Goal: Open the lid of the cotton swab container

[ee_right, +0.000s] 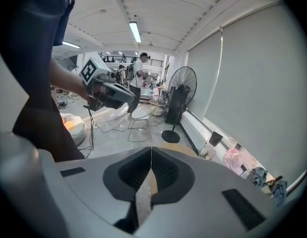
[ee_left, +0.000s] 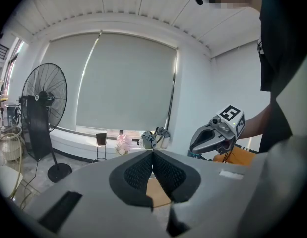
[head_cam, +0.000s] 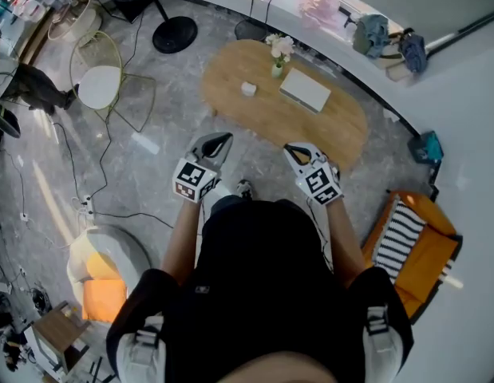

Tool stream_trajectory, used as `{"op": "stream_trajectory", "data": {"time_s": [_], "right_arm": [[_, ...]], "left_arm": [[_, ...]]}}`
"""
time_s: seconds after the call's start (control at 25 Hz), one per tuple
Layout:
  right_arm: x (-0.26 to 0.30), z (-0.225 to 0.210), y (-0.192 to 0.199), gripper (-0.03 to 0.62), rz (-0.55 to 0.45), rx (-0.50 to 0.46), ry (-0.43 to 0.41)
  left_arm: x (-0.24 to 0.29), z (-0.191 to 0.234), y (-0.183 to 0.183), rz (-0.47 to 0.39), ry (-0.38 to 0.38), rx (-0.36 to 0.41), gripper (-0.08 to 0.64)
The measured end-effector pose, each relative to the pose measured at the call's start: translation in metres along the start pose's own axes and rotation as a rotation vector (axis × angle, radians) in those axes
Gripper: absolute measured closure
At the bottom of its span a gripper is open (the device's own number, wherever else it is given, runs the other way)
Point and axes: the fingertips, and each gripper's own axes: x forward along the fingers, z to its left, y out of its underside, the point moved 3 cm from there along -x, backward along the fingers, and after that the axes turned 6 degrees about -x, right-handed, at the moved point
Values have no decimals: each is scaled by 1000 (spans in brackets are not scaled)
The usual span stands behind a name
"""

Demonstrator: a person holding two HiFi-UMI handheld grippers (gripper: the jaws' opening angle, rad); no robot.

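A small white container (head_cam: pixel 248 88) stands on the oval wooden table (head_cam: pixel 326 130), beside a little vase of flowers (head_cam: pixel 278 57) and a flat white box (head_cam: pixel 305 90). I hold both grippers at chest height over the floor, short of the table's near edge. The left gripper (head_cam: pixel 219 143) is shut with nothing between its jaws, and so is the right gripper (head_cam: pixel 294 149). In the left gripper view the pads of the left gripper (ee_left: pixel 153 152) meet, and the right gripper (ee_left: pixel 213 135) hangs to the side. In the right gripper view the right gripper (ee_right: pixel 151 150) is shut, with the left gripper (ee_right: pixel 111 94) beyond it.
A standing fan (head_cam: pixel 174 32) and a wire chair with a white seat (head_cam: pixel 100 84) are at the left. Cables (head_cam: pixel 87 206) run over the floor. An orange seat with a striped cushion (head_cam: pixel 406 242) is at the right. Bags (head_cam: pixel 373 34) lie on the sill behind the table.
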Motion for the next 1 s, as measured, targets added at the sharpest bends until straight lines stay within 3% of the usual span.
{"op": "stream_trajectory", "data": {"time_s": [0.32, 1.0], "right_arm": [[20, -3, -9, 595, 15, 0, 14], [56, 6, -37, 595, 24, -63, -26]], "left_arm": [[1, 24, -7, -7, 24, 11, 560], [-28, 58, -9, -40, -14, -8, 560]]}}
